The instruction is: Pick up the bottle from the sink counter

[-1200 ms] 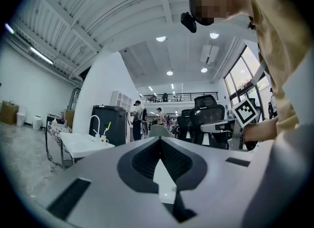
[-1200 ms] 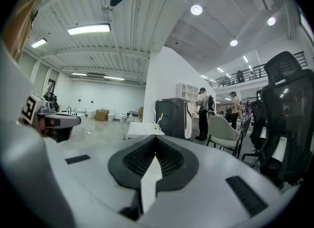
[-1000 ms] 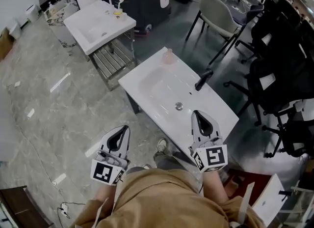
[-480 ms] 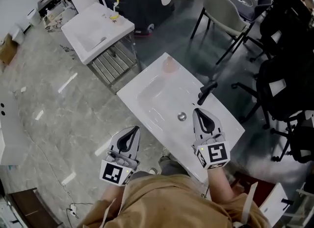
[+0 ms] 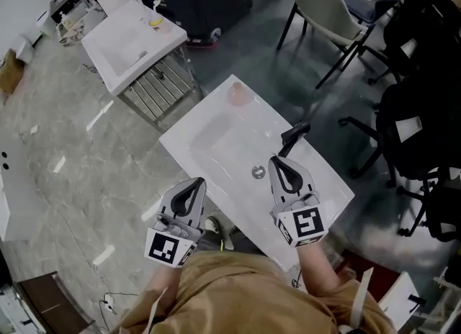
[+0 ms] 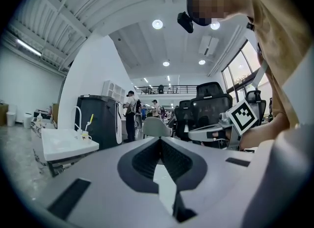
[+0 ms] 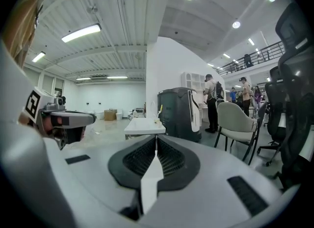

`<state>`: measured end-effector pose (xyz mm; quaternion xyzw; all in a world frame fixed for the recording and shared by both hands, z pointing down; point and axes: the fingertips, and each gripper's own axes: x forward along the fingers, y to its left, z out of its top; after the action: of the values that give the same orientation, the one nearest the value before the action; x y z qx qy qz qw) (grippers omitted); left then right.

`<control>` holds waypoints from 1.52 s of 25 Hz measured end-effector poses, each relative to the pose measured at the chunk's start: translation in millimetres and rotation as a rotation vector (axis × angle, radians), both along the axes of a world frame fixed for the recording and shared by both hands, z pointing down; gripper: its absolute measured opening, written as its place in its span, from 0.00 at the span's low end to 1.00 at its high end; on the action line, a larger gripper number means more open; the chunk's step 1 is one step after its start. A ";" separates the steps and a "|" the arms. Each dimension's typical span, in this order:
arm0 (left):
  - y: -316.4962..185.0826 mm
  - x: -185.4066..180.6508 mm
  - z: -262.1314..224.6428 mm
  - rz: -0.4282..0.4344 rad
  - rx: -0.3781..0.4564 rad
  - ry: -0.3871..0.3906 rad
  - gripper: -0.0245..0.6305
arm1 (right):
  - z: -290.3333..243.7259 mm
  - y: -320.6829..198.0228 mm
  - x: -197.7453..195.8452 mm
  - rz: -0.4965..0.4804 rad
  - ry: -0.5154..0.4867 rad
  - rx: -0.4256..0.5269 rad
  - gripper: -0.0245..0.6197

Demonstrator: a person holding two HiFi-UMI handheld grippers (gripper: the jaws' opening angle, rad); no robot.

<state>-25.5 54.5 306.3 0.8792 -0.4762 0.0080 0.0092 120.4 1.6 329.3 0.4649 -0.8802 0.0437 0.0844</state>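
Nothing of the task is done yet. The bottle (image 5: 238, 93) stands untouched on the far corner of the sink counter (image 5: 328, 190), beyond the basin. Everything is left to do (reach, open, close, lift).

My right claw (image 5: 279, 163) hangs over the near part of the counter, just beside the tap (image 5: 294, 136), with its jaws pressed together and nothing between them. My left claw (image 5: 193, 185) is off the counter's near-left edge, over the floor, and is also closed and empty.

The bottle lies well apart from both, ahead of them across the basin. I judge that whichever claw goes for it must cross the basin and open before it can take hold.
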 end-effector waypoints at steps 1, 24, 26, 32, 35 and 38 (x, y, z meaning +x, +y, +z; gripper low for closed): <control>-2.9 1.2 -1.5 0.002 0.006 -0.002 0.04 | 0.2 -0.9 1.1 0.001 -0.001 -0.002 0.05; -71.6 -44.2 -4.6 0.022 0.028 0.018 0.04 | 6.5 -59.0 -36.9 0.039 0.056 0.000 0.10; -76.2 -47.4 -3.0 0.023 0.025 0.021 0.04 | 9.0 -66.3 -39.6 0.043 0.065 0.000 0.10; -90.6 -54.9 0.5 0.029 0.017 0.026 0.04 | 16.6 -88.6 -46.8 0.049 0.076 -0.009 0.13; -96.1 -60.8 5.9 0.029 0.005 0.024 0.04 | 24.0 -98.3 -51.9 0.051 0.077 -0.018 0.14; -100.7 -65.1 10.8 0.029 -0.009 0.019 0.04 | 32.8 -108.3 -55.6 0.058 0.079 -0.031 0.15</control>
<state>-90.6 -46.2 317.1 0.8861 -0.4632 0.0019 0.0176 64.8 -106.6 362.1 0.4900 -0.8617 0.0413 0.1251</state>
